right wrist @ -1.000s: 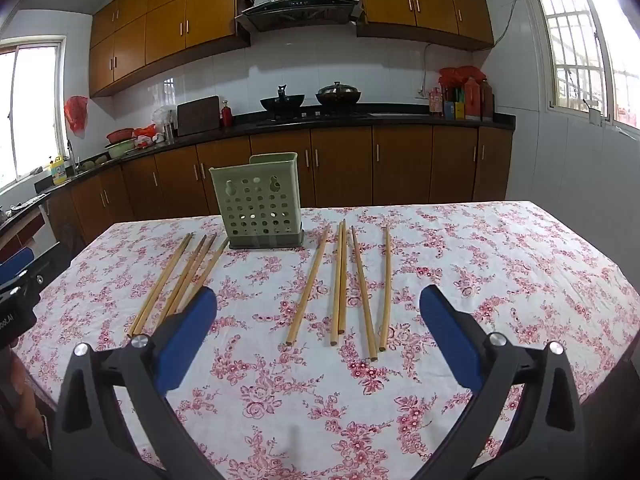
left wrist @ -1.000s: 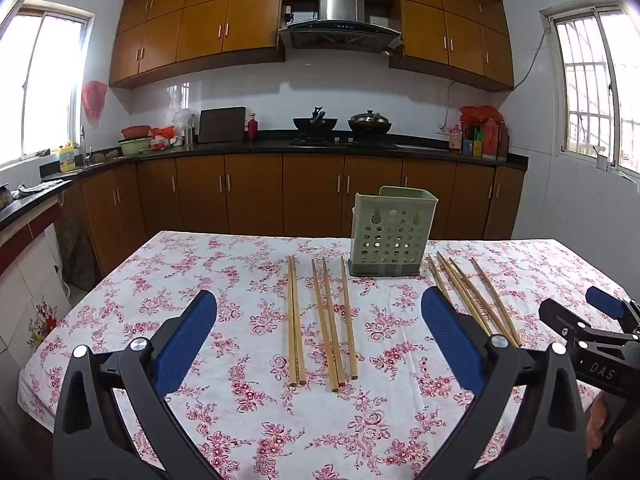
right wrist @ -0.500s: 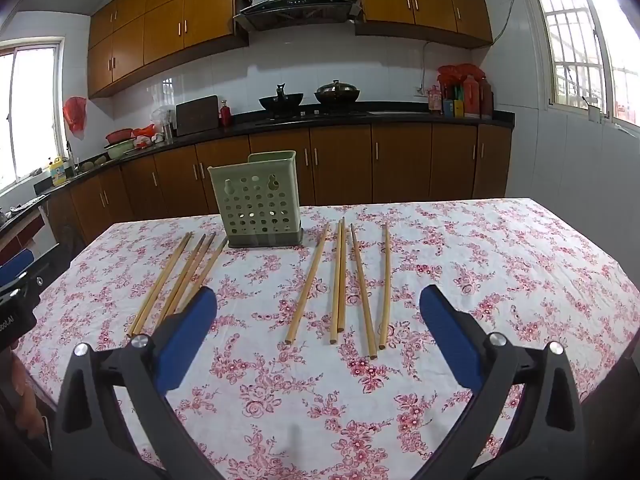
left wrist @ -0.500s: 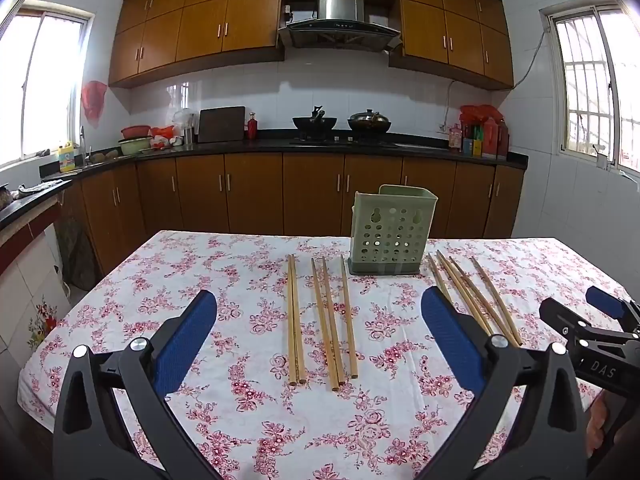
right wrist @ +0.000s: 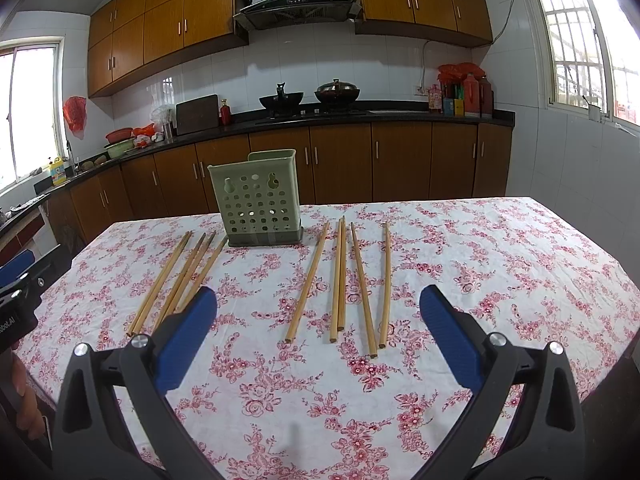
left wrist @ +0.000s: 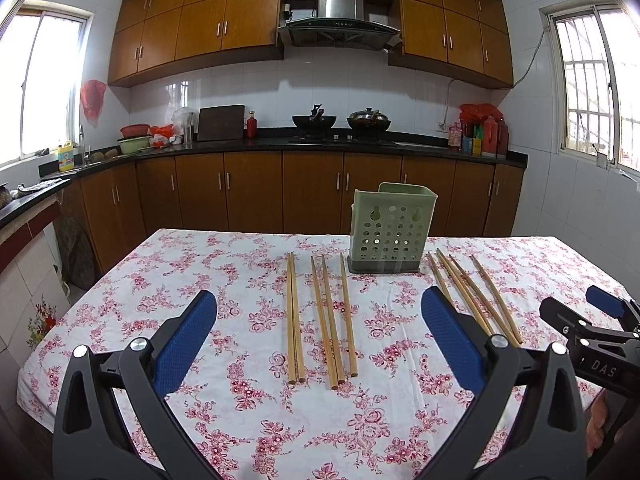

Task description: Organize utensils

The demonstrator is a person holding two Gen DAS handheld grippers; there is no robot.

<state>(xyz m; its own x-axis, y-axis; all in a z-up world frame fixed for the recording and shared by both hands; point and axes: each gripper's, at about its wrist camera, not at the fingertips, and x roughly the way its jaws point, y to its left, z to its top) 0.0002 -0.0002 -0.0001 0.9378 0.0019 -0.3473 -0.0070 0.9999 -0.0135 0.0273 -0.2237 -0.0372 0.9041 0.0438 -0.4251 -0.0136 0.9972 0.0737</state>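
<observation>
A green perforated utensil holder [left wrist: 390, 228] stands upright at the far middle of the floral table; it also shows in the right wrist view [right wrist: 258, 200]. Several wooden chopsticks [left wrist: 320, 316] lie flat to its left and another group of chopsticks [left wrist: 474, 296] to its right. In the right wrist view the same groups of chopsticks lie at right [right wrist: 352, 280] and at left [right wrist: 180, 280]. My left gripper [left wrist: 318, 338] is open and empty, above the near table. My right gripper [right wrist: 318, 330] is open and empty too; it also shows at the right edge of the left wrist view [left wrist: 592, 320].
The table carries a floral tablecloth [left wrist: 240, 400] and ends close on the near side and at the right [right wrist: 600, 280]. Behind it run brown kitchen cabinets [left wrist: 256, 192] with a dark counter, pots and bottles. The left gripper shows at the left edge of the right wrist view [right wrist: 16, 280].
The right wrist view has shifted slightly closer to the table and downward. The left gripper and the chopsticks have hardly moved.
</observation>
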